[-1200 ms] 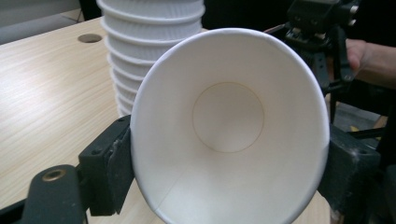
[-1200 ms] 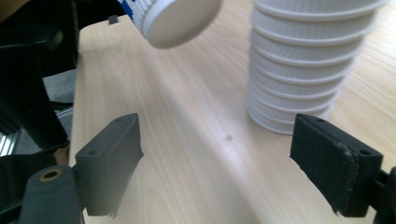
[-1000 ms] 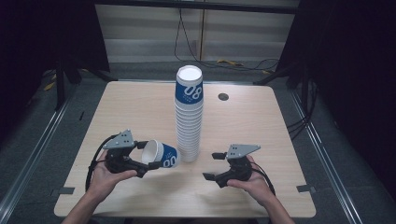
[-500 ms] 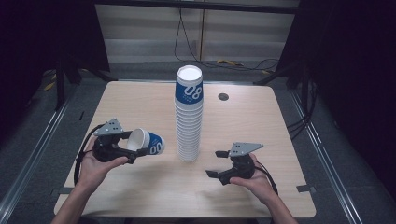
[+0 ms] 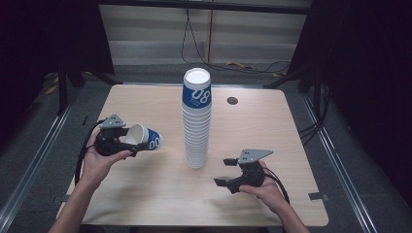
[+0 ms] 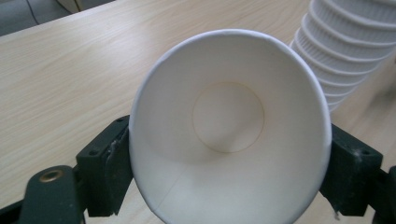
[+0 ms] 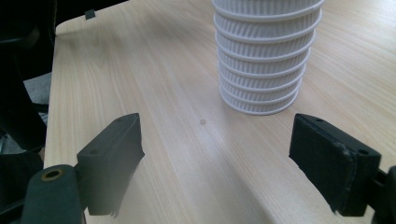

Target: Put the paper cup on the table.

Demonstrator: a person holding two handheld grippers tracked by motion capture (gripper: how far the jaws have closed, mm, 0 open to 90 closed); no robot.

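**A:** At the near edge of the worktop [image 5: 145, 194], what are the two hands doing?

**B:** The right tongs [image 5: 224, 172] sit low by the front right, jaws spread with nothing between them. They have just narrowed a touch, yet bare wood is all that lies in the gap. In the right gripper view, the foot of the stack [image 7: 259, 88] stands a little beyond them, well apart from either pad.

**A:** And the left?

**B:** The left tongs [image 5: 127, 145] are pinching a single paper cup [image 5: 145, 139] by its rim end. The cup lies on its side, mouth toward the hand, blue base pointing at the stack. In the left gripper view its white inside [image 6: 229, 135] sits squeezed between the two black pads.

**A:** Has anything shifted?

**B:** Yes. A second ago that cup was right beside the foot of the tall stack of cups [image 5: 197, 121]; now it has been carried off to the left, and there is open worktop between them. The right hand hasn't budged.

**A:** So what does that tell you?

**B:** I'd judge one cup is freed and on its way to be set down at the left, while the stack stands upright mid-worktop. Beyond it, a small dark hole [image 5: 232, 101] marks the far side.
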